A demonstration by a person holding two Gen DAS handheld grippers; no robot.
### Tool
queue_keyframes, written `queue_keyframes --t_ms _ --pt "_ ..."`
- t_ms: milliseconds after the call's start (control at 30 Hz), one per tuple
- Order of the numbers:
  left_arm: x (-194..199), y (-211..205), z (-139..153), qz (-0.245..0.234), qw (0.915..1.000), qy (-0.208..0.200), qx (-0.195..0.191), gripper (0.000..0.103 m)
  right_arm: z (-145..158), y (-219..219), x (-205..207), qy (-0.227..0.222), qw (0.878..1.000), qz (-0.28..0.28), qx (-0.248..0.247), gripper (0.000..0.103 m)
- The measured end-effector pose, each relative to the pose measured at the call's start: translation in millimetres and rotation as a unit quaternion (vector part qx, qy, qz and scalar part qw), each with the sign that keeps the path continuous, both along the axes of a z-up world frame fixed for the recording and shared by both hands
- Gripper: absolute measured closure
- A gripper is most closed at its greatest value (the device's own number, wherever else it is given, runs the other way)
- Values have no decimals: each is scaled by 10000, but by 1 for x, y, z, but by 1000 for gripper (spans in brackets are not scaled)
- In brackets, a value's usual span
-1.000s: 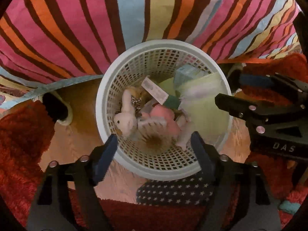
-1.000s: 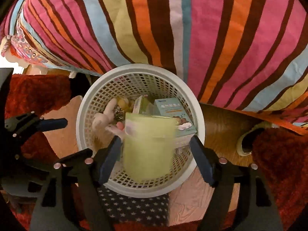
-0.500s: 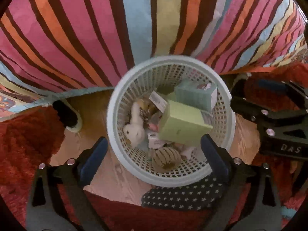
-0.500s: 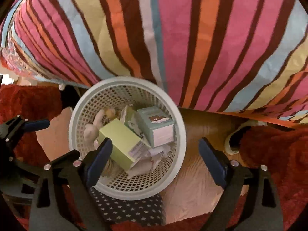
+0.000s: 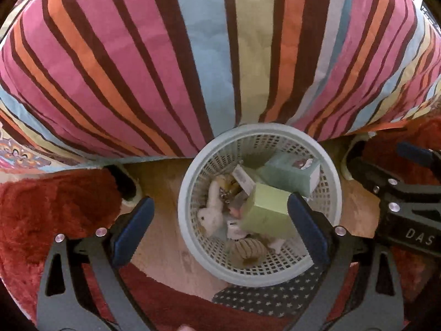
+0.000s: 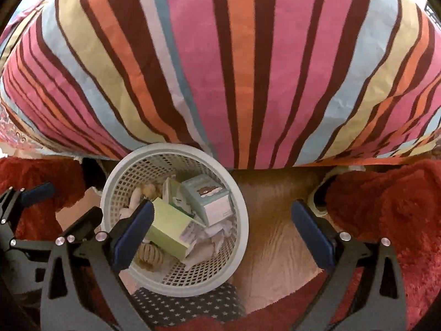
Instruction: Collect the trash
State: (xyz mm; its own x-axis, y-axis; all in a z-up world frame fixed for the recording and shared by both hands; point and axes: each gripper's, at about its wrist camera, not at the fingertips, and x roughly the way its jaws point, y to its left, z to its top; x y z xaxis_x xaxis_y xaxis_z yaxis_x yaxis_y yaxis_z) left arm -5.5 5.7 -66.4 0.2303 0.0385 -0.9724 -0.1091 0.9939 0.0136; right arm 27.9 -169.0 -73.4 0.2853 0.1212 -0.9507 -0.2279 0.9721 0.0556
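A white mesh basket (image 5: 335, 193) stands on the wooden floor against a striped bed. It also shows in the right wrist view (image 6: 239, 215). Inside lie a light green box (image 5: 267, 212), a teal box (image 5: 292, 172), a white plush toy (image 5: 210, 215), crumpled paper and other scraps. The green box (image 6: 168, 226) and teal box (image 6: 206, 198) also show in the right wrist view. My left gripper (image 5: 217, 231) is open and empty above the basket's left side. My right gripper (image 6: 223, 237) is open and empty above the basket's right rim.
The striped bedcover (image 5: 193, 55) fills the upper half of both views. A red shaggy rug (image 5: 41, 220) lies at the left and another (image 6: 391, 209) at the right. A dark star-patterned cloth (image 5: 264, 295) lies under the basket's near edge. A slipper (image 6: 317, 198) sits under the bed edge.
The green box dropped from between my right gripper's fingers into the basket. Both grippers rose and pulled back, so the basket looks smaller; the right one also shifted right.
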Motion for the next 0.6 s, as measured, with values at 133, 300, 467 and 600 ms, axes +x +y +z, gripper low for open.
queue_keyframes --t_ms 133,300,467,600 --pt "1 4 4 196 9997 -51 -160 8 2 -3 2 7 9999 -147 67 7" --pt "2 5 13 263 9994 -235 24 8 10 -6 1 -172 9994 -293 -57 7" --pt "3 13 23 505 9977 -436 143 8 16 -11 -1 -294 9986 -378 -235 7" --pt "4 21 29 652 9968 -461 -7 8 9 -7 -5 -135 9992 -272 -264 7"
